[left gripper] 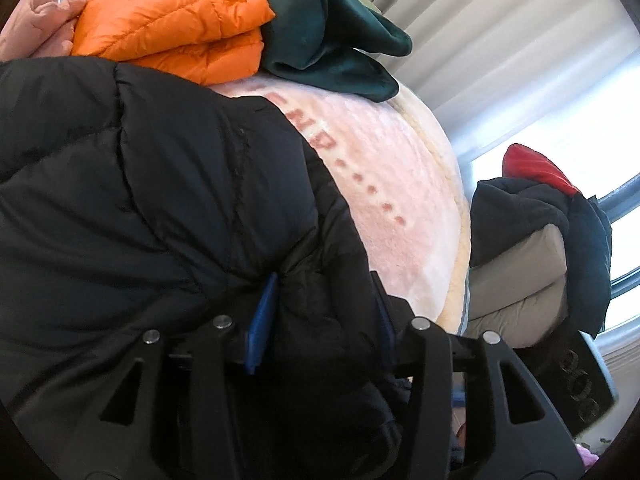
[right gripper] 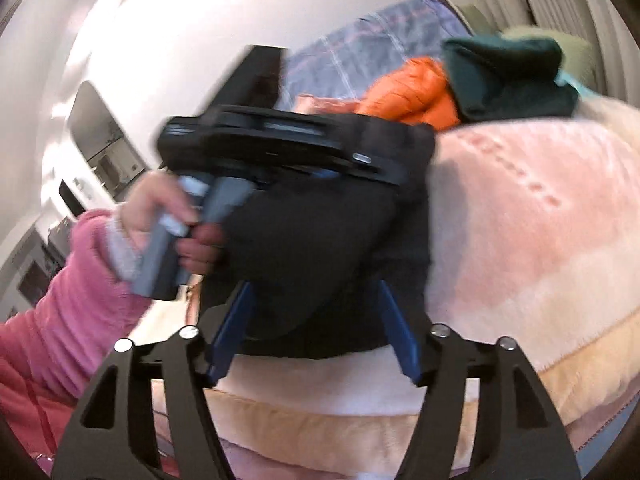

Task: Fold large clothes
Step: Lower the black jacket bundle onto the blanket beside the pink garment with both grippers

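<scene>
A black puffer jacket (left gripper: pixel 140 200) lies bunched on a pink blanket (left gripper: pixel 384 168) on the bed. My left gripper (left gripper: pixel 320 304) has its blue fingers (left gripper: pixel 262 320) around a thick fold of the jacket, jaws partly closed on it. In the right wrist view the left gripper's body (right gripper: pixel 280 148) and the hand holding it sit over the jacket (right gripper: pixel 312 248). My right gripper (right gripper: pixel 316 296) has its blue fingers (right gripper: pixel 232 332) spread on either side of the jacket's near edge, above the blanket (right gripper: pixel 520 240).
A folded orange puffer jacket (left gripper: pixel 172 20) and a dark green garment (left gripper: pixel 332 40) lie at the far side of the bed. A chair (left gripper: pixel 520 280) piled with dark and red clothes stands by the window. Curtains hang behind.
</scene>
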`<state>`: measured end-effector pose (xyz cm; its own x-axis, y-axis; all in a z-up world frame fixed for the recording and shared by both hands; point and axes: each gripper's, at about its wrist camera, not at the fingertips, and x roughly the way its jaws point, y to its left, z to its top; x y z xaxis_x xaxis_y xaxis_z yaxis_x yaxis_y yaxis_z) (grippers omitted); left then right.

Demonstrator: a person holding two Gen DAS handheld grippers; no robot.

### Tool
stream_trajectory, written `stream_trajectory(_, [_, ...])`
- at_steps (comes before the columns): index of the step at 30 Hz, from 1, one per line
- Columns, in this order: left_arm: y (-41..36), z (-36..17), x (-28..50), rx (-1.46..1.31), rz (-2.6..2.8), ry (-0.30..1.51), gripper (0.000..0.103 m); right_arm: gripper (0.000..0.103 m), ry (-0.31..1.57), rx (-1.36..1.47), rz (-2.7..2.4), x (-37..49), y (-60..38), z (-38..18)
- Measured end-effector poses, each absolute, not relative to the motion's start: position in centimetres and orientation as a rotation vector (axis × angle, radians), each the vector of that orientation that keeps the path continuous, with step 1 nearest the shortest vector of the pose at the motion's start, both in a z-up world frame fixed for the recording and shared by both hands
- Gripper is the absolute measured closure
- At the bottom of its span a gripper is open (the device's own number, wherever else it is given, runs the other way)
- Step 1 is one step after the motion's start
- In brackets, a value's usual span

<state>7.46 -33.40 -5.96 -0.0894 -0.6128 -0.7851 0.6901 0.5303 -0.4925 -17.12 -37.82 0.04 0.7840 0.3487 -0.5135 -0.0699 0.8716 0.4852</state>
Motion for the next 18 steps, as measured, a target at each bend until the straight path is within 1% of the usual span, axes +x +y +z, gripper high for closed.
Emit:
stream_trajectory(4, [-33.7,-5.9,7.1,0.091,-1.091,1.236,0.055,0.033,0.639,0.469,0.154,-15.7,-37.1,0.3])
stream_trajectory(5, [-33.6,-5.7,6.8,0.1,-1.097,1.223,0.052,0.041,0.627,0.486,0.11,-15.5,-37.5,0.2])
stream_trajectory(6, [-33.5,-5.6,6.6,0.111,-1.102,1.211,0.051,0.056,0.601,0.52,0.076,-15.7,-38.3,-0.1])
stream_trajectory(7, [-33.6,-5.4,6.4,0.125,-1.103,1.196,0.048,0.083,0.595,0.583,0.062,-15.3,-39.3,-1.1])
stream_trajectory(8, [-33.5,-5.0,6.1,0.146,-1.099,1.173,0.047,0.086,0.605,0.63,0.068,-15.7,-40.0,-1.7])
stream_trajectory(10, [-33.1,-3.8,5.5,0.172,-1.091,1.116,0.045,0.089,0.65,0.703,0.054,-16.0,-41.3,-3.6])
stream_trajectory(14, [-31.5,0.1,5.1,0.195,-1.058,0.936,0.045,0.089,0.727,0.838,0.055,-15.9,-42.9,-7.0])
stream_trajectory(16, [-30.9,1.0,5.2,0.215,-1.029,0.887,0.046,0.088,0.742,0.85,0.066,-15.0,-42.9,-7.6])
stream_trajectory(18, [-30.6,0.6,5.5,0.267,-0.984,0.867,0.046,0.088,0.748,0.821,0.071,-14.2,-42.5,-7.7])
